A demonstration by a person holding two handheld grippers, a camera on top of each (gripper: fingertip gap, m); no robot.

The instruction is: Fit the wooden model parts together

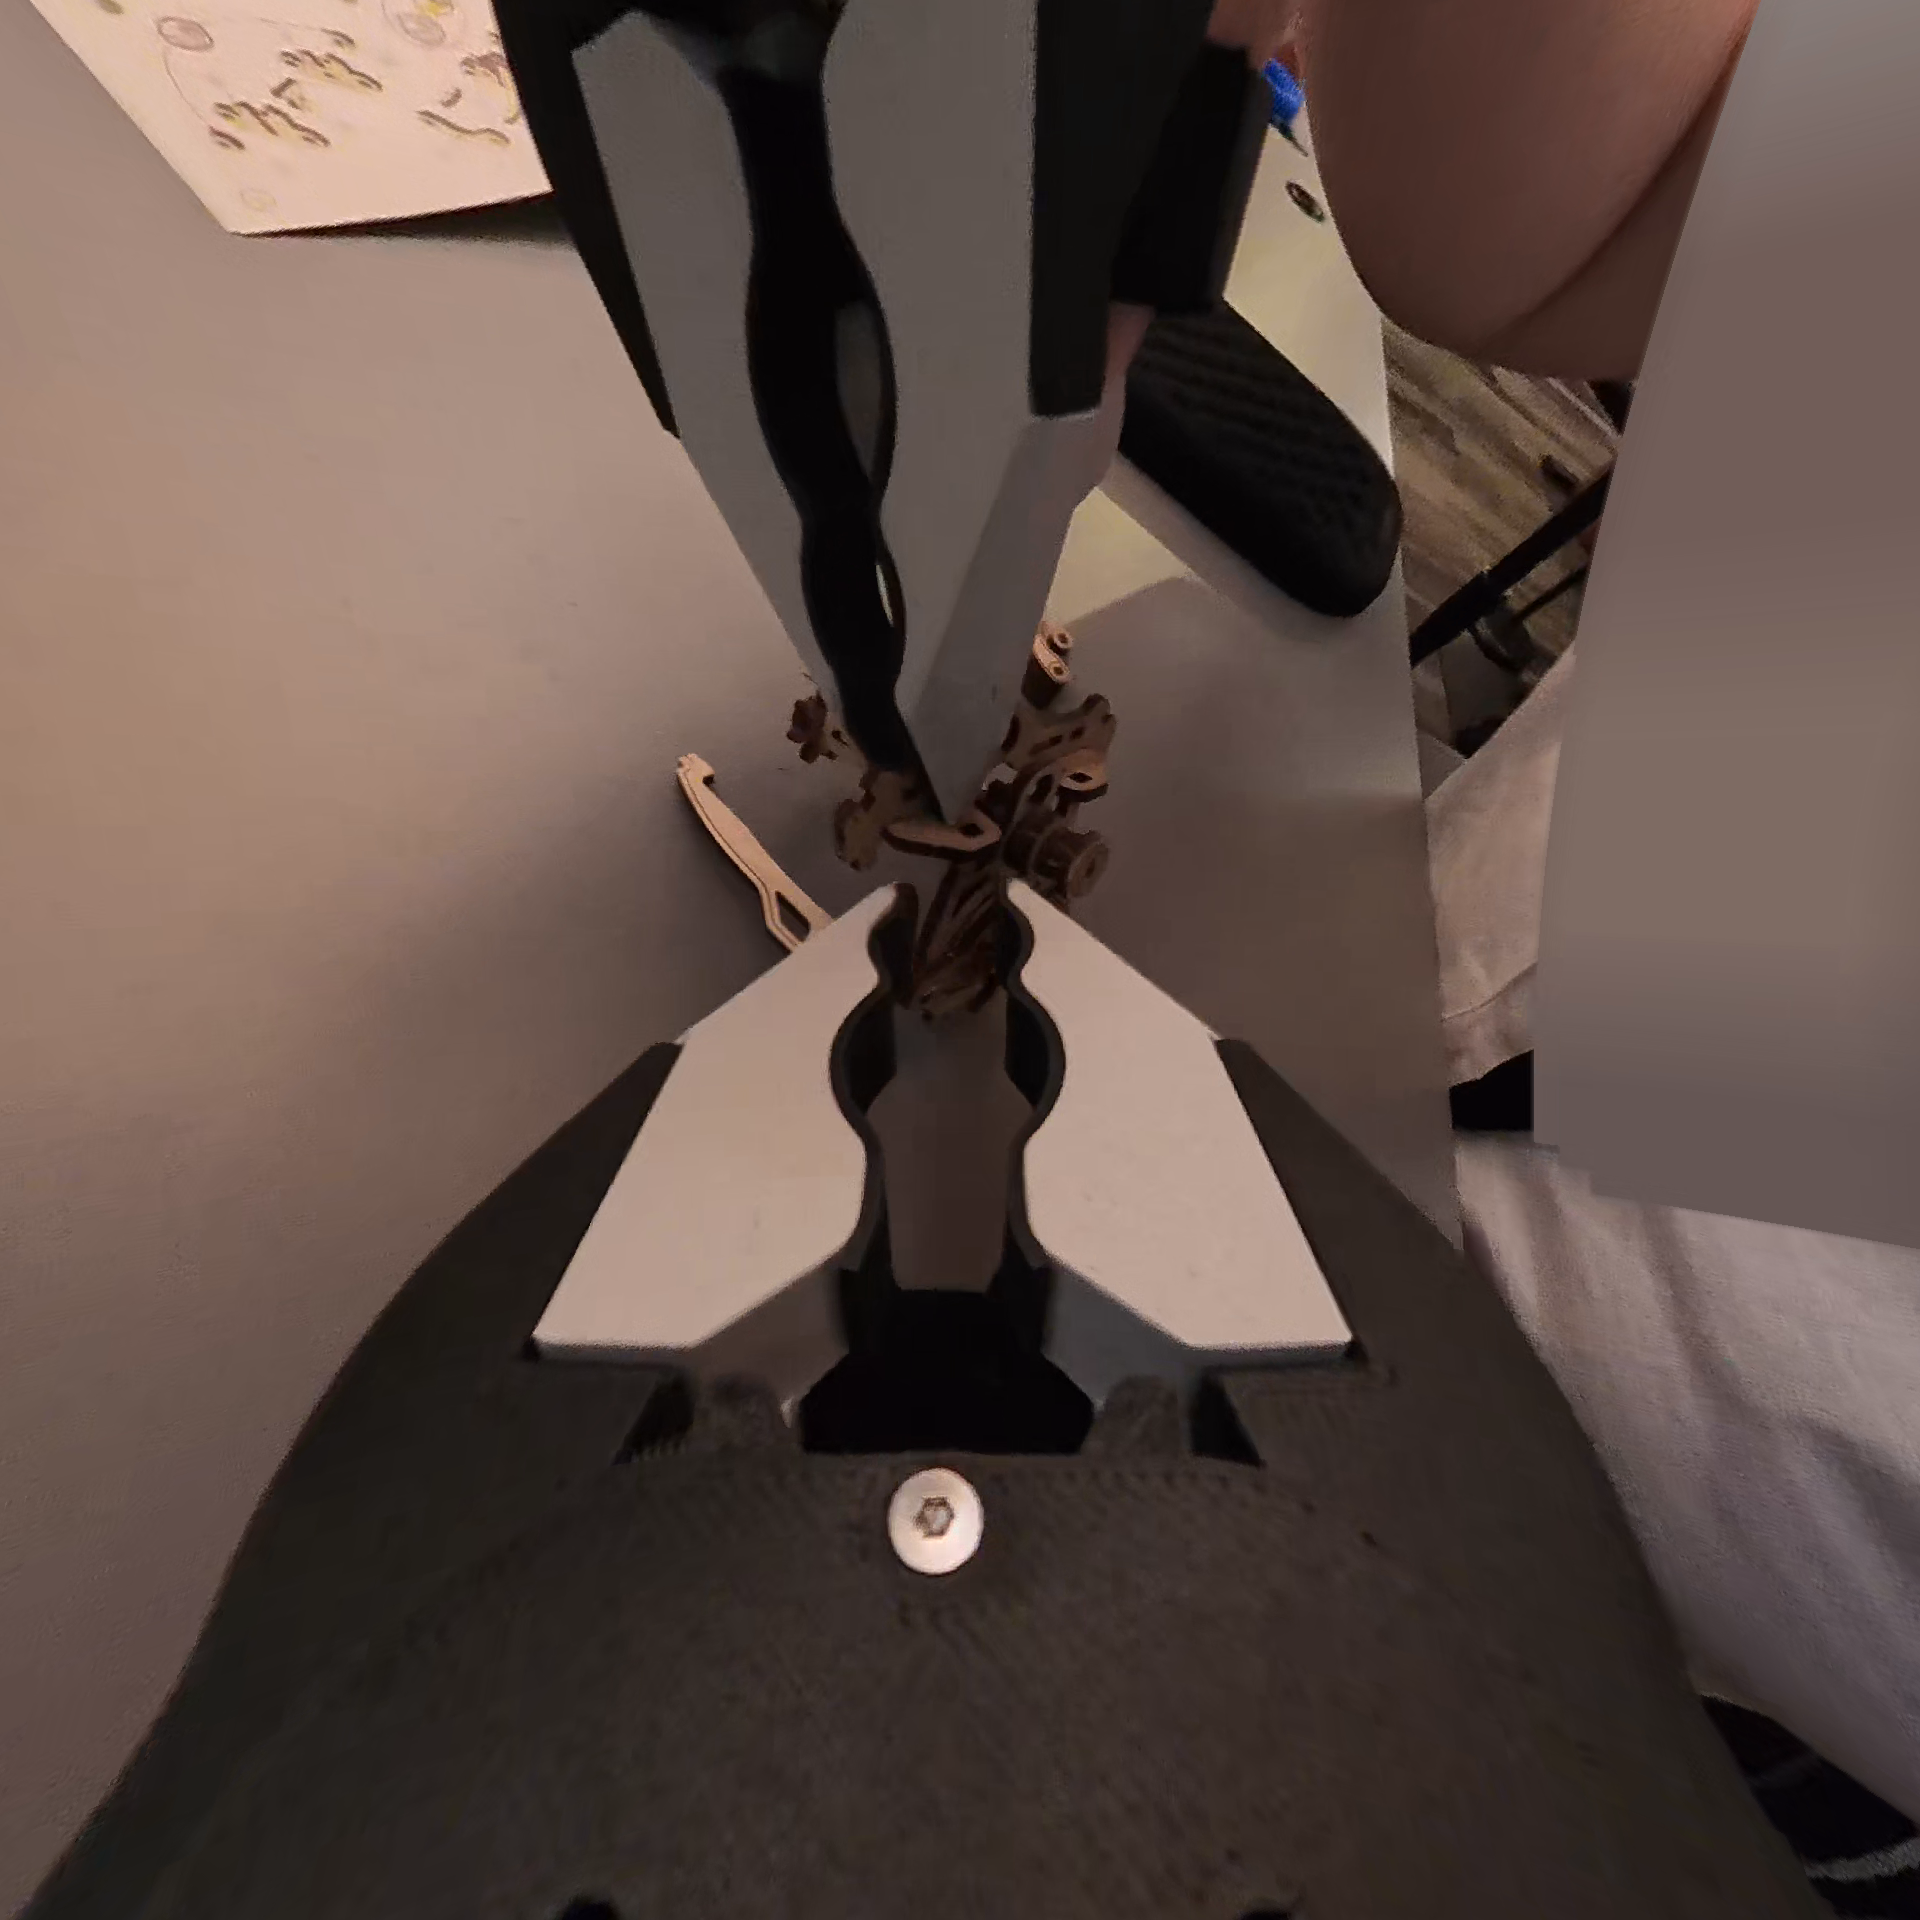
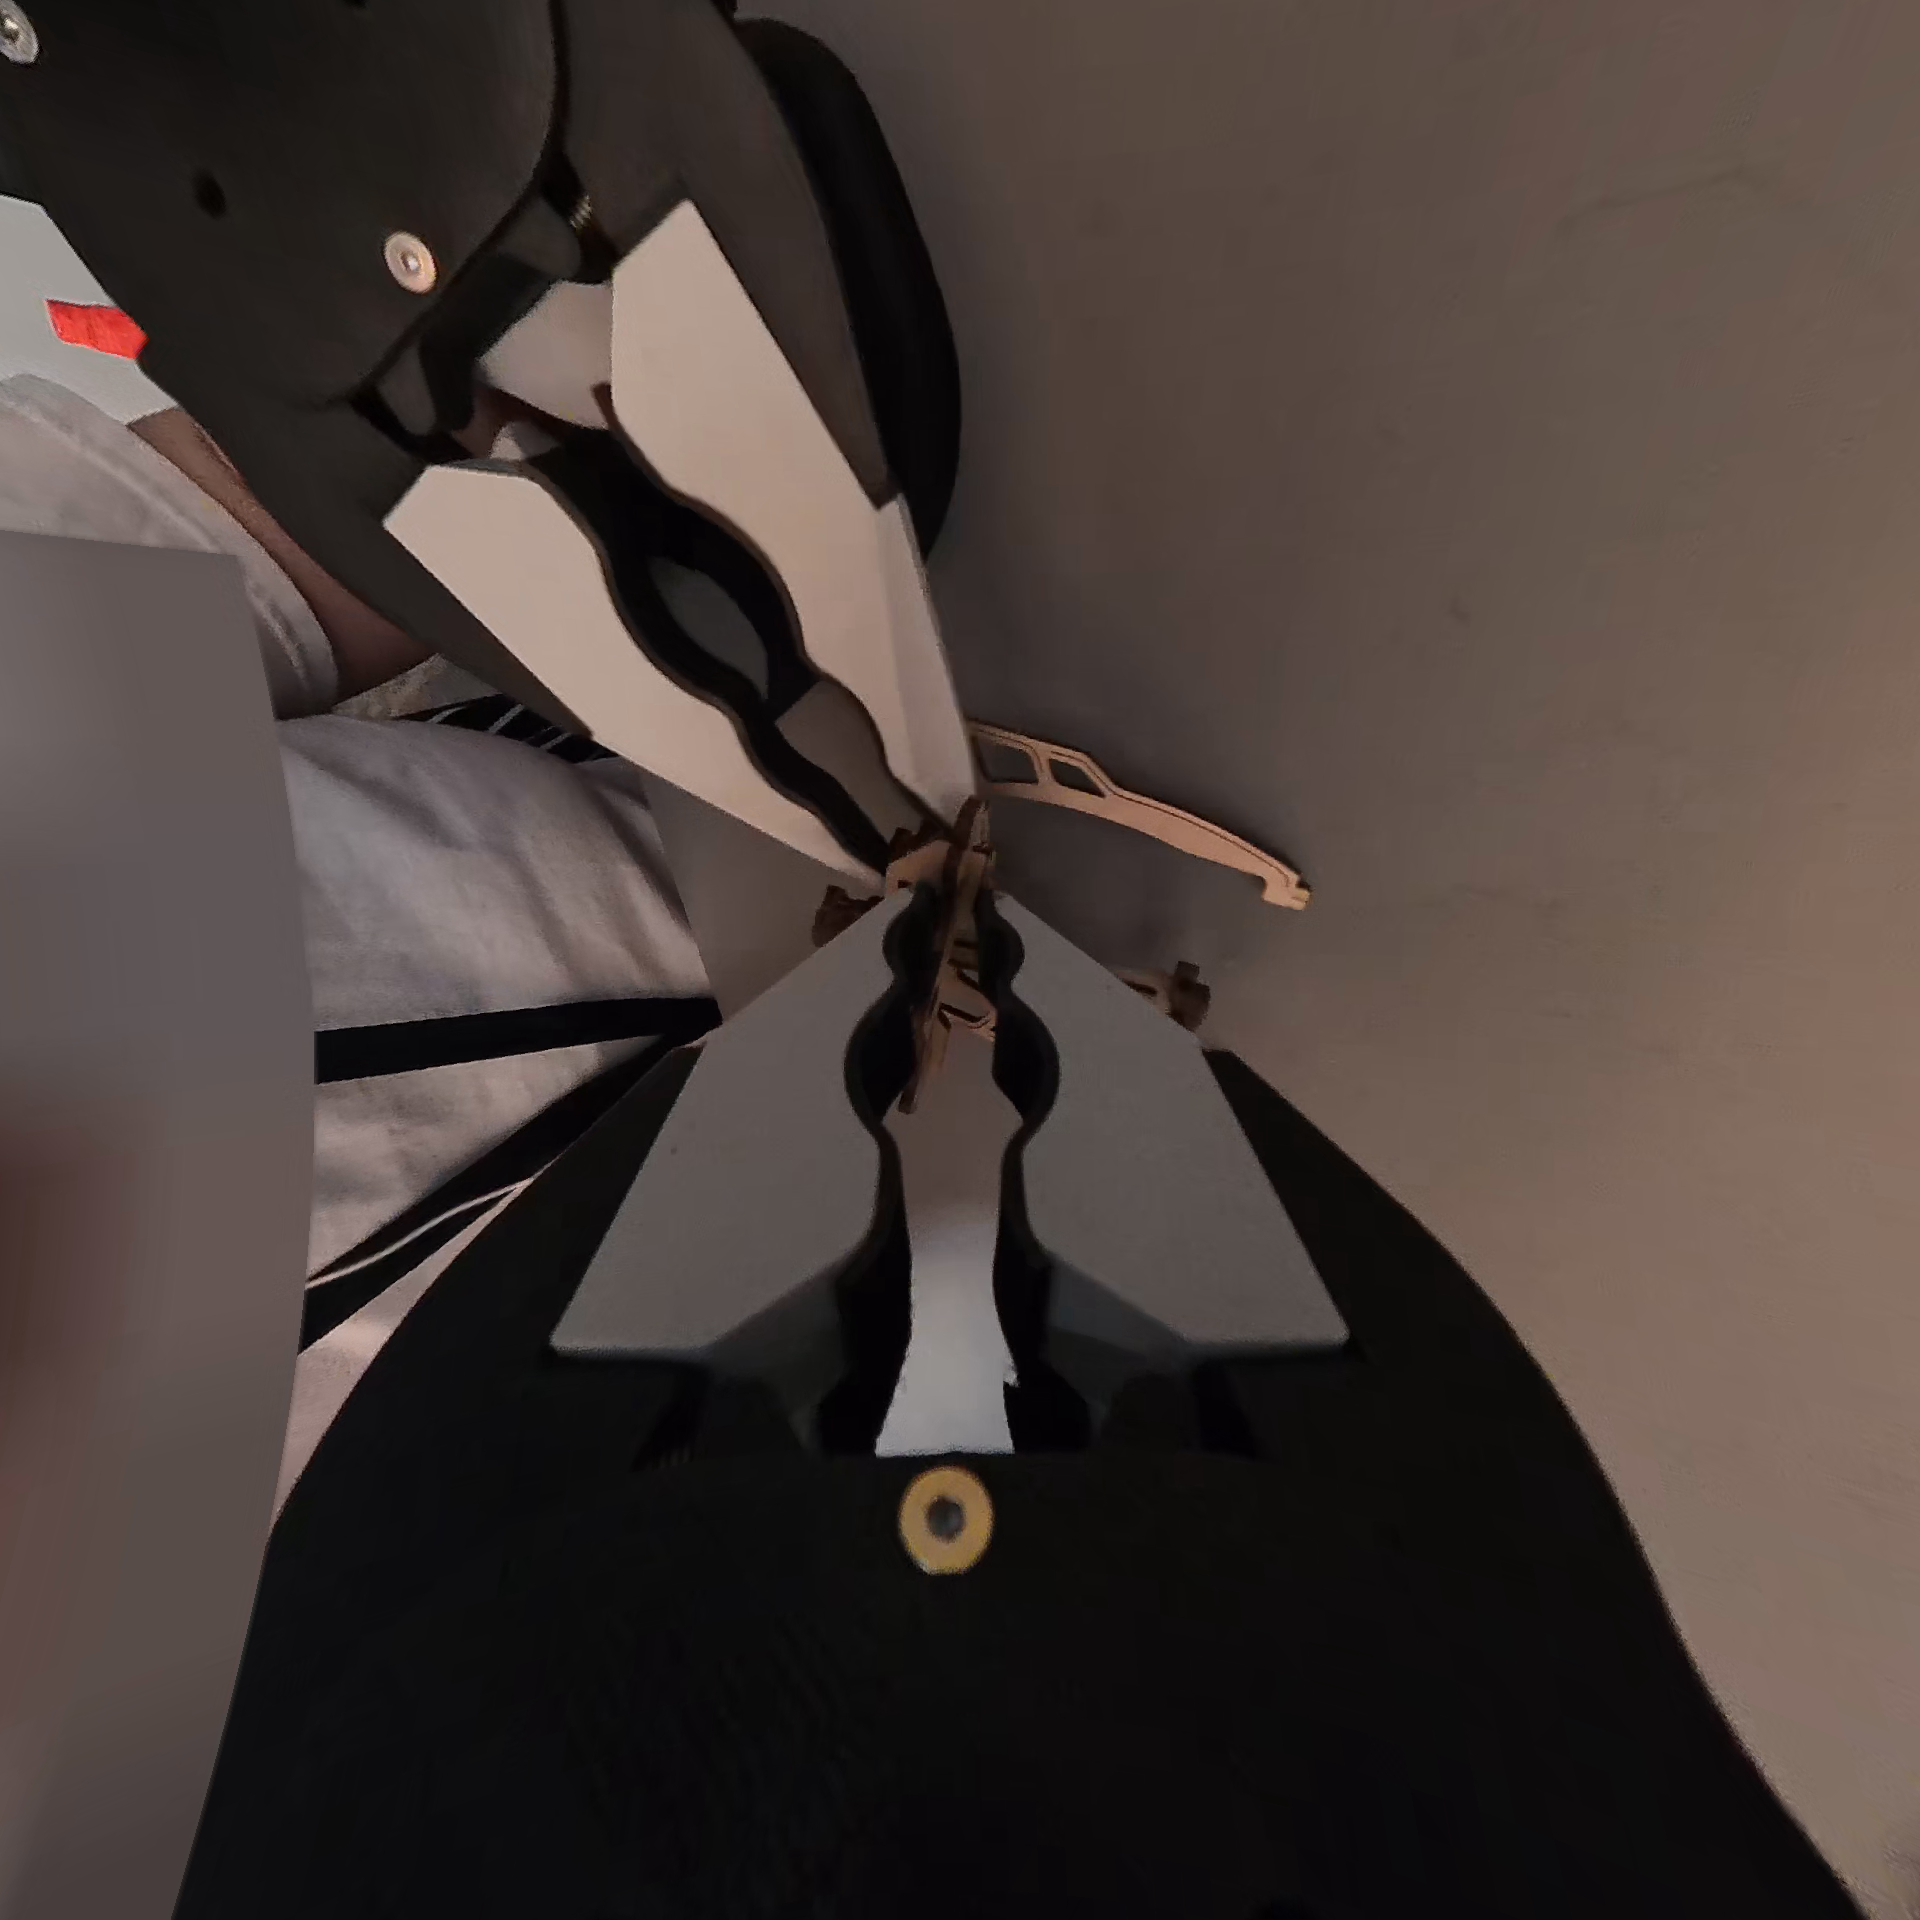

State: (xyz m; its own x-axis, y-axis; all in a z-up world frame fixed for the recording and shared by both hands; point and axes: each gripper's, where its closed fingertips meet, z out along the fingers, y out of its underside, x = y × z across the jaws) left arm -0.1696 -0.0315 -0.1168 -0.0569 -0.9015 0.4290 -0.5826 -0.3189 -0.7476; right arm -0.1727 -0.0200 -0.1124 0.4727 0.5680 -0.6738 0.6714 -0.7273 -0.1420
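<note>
Left wrist view shows the left claw pinching the wooden model above the table, while the right claw pinches a small part against it. Mid-fitting; next likely needs aligned, gentle pressing.

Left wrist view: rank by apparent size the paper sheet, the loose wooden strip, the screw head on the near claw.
1. Paper sheet, though cut off by the frame edge.
2. Wooden strip, partly hidden behind the left claw.
3. Screw head, yet it sits nearest the camera, so its look is inflated.
</note>
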